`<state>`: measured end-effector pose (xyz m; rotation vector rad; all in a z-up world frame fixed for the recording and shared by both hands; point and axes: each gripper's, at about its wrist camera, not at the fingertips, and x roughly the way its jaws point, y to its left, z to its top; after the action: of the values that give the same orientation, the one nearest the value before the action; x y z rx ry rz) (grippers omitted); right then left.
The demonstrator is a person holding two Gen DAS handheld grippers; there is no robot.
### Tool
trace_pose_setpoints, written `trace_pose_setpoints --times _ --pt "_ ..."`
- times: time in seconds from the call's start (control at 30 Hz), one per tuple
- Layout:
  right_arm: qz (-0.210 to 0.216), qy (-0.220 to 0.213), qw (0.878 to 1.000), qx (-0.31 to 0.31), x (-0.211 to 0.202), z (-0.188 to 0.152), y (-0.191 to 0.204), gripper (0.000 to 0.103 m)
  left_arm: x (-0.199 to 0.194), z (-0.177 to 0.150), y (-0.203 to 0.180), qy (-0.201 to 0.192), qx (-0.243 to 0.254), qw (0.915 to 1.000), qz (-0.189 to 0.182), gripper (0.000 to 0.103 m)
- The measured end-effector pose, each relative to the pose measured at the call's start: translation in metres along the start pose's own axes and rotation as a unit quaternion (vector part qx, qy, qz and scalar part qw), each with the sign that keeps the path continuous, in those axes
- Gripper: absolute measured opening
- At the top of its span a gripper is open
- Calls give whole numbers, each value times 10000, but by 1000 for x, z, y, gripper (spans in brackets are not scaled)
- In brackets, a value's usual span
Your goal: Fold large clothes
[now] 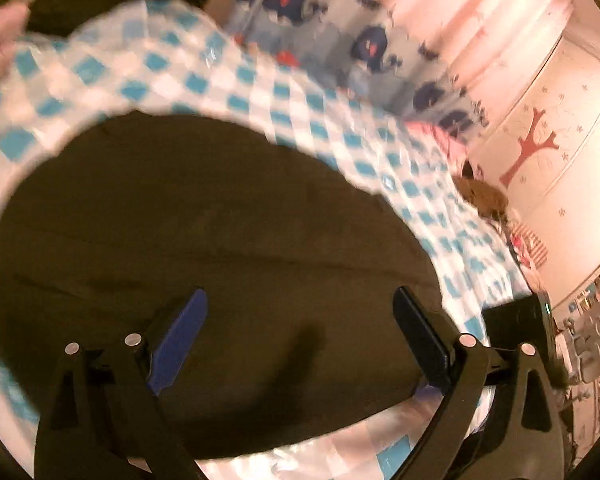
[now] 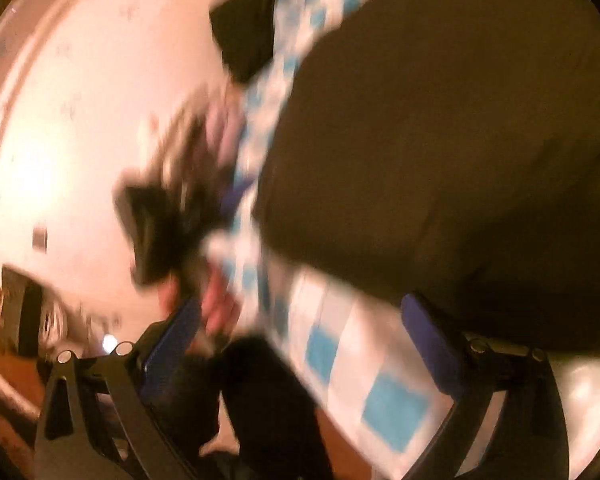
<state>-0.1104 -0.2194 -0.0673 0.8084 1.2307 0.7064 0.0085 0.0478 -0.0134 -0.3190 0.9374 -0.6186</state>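
A big dark brown cloth garment [image 1: 204,248] is spread flat on a blue and white checked bedcover [image 1: 260,84]. The left gripper [image 1: 300,328] is held above it with its tongs wide apart and nothing between them. The right gripper [image 2: 300,340] is also spread wide and empty, at the garment's edge. An edge should be pinched firmly, then lifted slowly, so the fold is kept smooth.

Left gripper [image 1: 300,312] and right gripper [image 2: 300,320] (fingers apart)
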Motion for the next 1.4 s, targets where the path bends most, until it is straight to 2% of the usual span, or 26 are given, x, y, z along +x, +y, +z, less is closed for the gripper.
trace_pose_setpoints --times 0.07,0.1,0.13,0.17,0.23,0.3,0.37,0.43,0.5,0.63,0.7,0.8,0.83,0.93,1.03,1.13,1.2,1.23,1.3,1.4 --pt "-518 -98 9986 41 11 -3 -12 96 28 -8 1 228 191 9990 335 90" --pt "-499 -272 9983 101 7 1 -17 96 36 -11 -1 299 373 9977 483 90" --pt "-359 -777 9961 207 -6 6 -22 96 42 -14 -7 373 662 9947 687 90" --pt "-315 -1221 9918 183 -21 10 -20 96 42 -14 -8 391 702 9943 697 90" --pt "-87 -1593 9872 84 -40 13 -17 96 31 -11 -5 329 521 9972 432 90" --pt "-44 -1418 9898 106 -38 8 -18 96 4 -9 6 106 115 9999 21 90" --pt "-73 -989 9950 139 -24 -1 -23 96 -23 -12 23 -113 -346 9987 -359 90" --pt "-205 -784 9967 -10 -13 -1 -20 96 -51 -24 50 -324 -1006 9907 -858 90" --pt "-169 -595 9976 -314 3 0 -5 96 -68 -40 71 -414 -1468 9820 -1116 91" --pt "-101 -865 9954 -389 15 9 9 96 -79 -76 99 -307 -2098 9667 -1432 91" --pt "95 -1017 9946 -164 19 12 8 96 -77 -83 95 -178 -2059 9667 -1510 91" --pt "684 -1464 9868 91 5 23 8 97 -73 -98 81 48 -2002 9638 -1759 91" --pt "873 -1576 9835 178 0 26 8 97 -66 -99 76 152 -2010 9630 -1790 91" --pt "1076 -1743 9784 280 -6 31 16 97 -50 -95 73 192 -2109 9607 -1793 91" --pt "1126 -1808 9767 280 -9 33 26 97 -37 -90 82 44 -2487 9514 -1813 91" --pt "1188 -1838 9753 299 -17 35 24 97 -27 -85 101 -145 -2823 9466 -1551 91" --pt "1135 -1800 9765 338 -14 35 22 97 -21 -81 117 -241 -3072 9404 -1439 91" --pt "1057 -1731 9786 360 -15 32 19 97 -20 -78 126 -317 -3246 9350 -1392 91" --pt "720 -1571 9841 410 -16 22 11 97 -24 -68 137 -441 -3391 9300 -1345 91" --pt "-60 -1458 9872 641 -32 0 -11 97 -28 -57 143 -509 -3330 9332 -1253 91"
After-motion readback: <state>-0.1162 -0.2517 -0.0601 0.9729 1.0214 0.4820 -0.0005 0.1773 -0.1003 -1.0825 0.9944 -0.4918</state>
